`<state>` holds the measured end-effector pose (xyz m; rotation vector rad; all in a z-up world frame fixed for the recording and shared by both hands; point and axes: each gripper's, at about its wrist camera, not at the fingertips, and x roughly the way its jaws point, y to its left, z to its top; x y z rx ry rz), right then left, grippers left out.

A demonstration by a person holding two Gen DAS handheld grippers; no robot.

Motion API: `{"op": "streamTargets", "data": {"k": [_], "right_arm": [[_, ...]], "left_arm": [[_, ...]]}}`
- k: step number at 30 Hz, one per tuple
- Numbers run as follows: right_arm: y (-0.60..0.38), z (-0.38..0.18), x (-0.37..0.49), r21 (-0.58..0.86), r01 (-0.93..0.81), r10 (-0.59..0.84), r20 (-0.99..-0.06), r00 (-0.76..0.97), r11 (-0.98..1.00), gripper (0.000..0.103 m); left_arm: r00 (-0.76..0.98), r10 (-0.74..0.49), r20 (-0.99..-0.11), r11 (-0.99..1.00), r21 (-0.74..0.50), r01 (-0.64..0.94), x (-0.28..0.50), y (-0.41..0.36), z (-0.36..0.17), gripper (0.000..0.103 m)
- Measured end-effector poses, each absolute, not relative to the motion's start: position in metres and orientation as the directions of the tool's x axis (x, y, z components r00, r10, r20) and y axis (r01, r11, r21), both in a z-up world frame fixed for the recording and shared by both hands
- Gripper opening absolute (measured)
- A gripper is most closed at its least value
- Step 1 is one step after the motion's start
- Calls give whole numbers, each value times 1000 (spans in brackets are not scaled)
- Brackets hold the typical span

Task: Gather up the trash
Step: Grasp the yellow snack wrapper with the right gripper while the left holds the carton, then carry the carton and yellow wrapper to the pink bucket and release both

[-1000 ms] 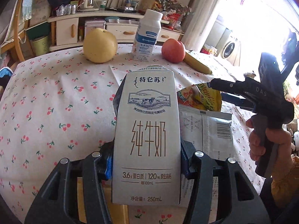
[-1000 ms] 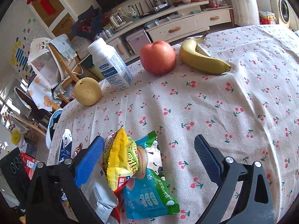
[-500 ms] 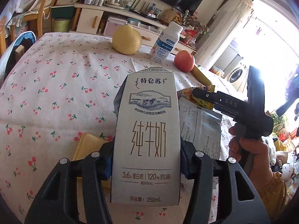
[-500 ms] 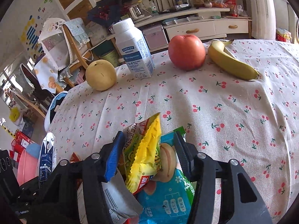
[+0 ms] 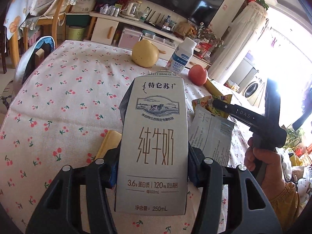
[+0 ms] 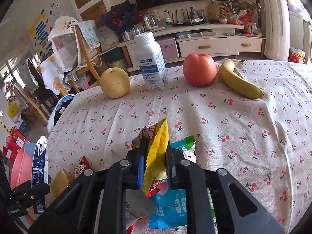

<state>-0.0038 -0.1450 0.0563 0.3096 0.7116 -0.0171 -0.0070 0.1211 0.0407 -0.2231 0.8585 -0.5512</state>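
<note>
My left gripper (image 5: 153,167) is shut on a grey 250 mL milk carton (image 5: 154,142) and holds it upright above the table's near edge. The carton and left gripper also show at the left edge of the right wrist view (image 6: 40,173). My right gripper (image 6: 156,156) is shut on a yellow snack wrapper (image 6: 158,150), lifted slightly over other wrappers: a blue packet (image 6: 169,208), a white-grey sachet (image 6: 134,210) and a red wrapper (image 6: 81,168). In the left wrist view the right gripper (image 5: 216,103) pinches the yellow wrapper (image 5: 206,101) above the white sachet (image 5: 212,134).
On the cherry-print tablecloth (image 6: 234,128) stand a pear (image 6: 115,82), a white bottle (image 6: 151,62), an apple (image 6: 199,69) and a banana (image 6: 239,81). A yellow flat piece (image 5: 108,142) lies near the carton. A pink bin (image 6: 20,167) sits below the table's left edge.
My right gripper closed on the yellow wrapper and raised it. My left gripper, still holding the carton, swung left and pulled back from the table.
</note>
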Motion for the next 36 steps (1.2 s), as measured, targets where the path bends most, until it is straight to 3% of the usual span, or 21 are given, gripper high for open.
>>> {"op": "streamTargets", "data": {"k": [12,28,36], "right_arm": [[-134,101,-42,289,99,67,-514,855,952,14],[-96,146,-63,289,48,78,-409,909,956,14],[-59,172,-68,319,-47,165,-355,920,947,13]], "left_arm": [[591,-512,-623,859,-360,364,-16,150,61,55],[659,-470,-587,881,-361,306,-13,202,76,55],[700,-442,-561,886,-395,243,-10,232,84,55]]}}
